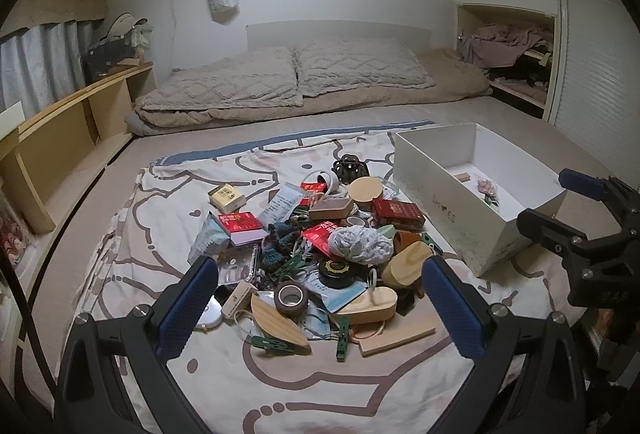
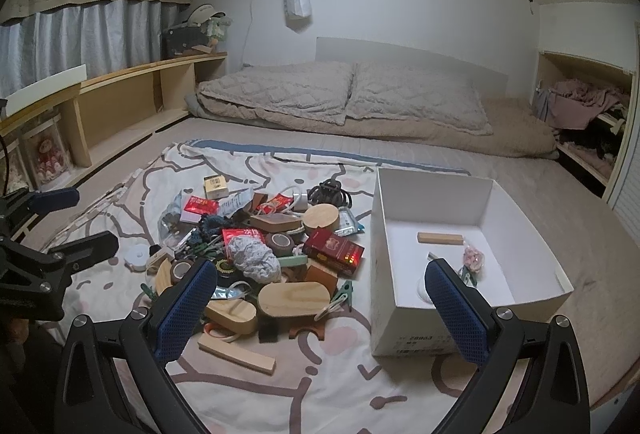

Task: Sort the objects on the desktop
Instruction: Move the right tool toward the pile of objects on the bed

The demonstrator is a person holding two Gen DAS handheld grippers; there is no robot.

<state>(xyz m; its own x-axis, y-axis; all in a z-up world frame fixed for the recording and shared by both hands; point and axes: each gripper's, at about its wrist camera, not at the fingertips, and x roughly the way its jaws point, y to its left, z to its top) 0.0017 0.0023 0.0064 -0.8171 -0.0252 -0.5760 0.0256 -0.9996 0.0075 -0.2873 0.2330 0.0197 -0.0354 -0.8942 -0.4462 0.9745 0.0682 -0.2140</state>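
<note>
On the left we see a wooden shelf unit point(image 2: 132, 102) along the curtained wall. Our left gripper point(image 1: 320, 298) hangs over the near edge of the heap with its blue-padded fingers point(image 1: 188, 308) spread wide and nothing between them. The heap lies on a patterned sheet point(image 1: 132, 234) spread over the bed: a yellow carton point(image 1: 227, 197), a red box point(image 1: 244, 228), a roll of brown tape point(image 1: 291, 299), a crumpled grey cloth point(image 1: 360, 244), a round black tin point(image 1: 338, 269), green clothespins point(image 1: 343, 336), oval wooden blocks point(image 1: 370, 308) and a flat wooden slat point(image 1: 398, 338). To the right of the heap, just beside it, stands an open white box point(image 2: 472, 202); a small wooden block point(image 2: 439, 238) and a pink trinket point(image 2: 474, 259) lie inside. Our right gripper point(image 2: 320, 298) hovers between heap and box, its fingers point(image 2: 456, 308) likewise wide apart and empty. At the far right, a wall niche point(image 2: 580, 106) holds bundled clothes.
</note>
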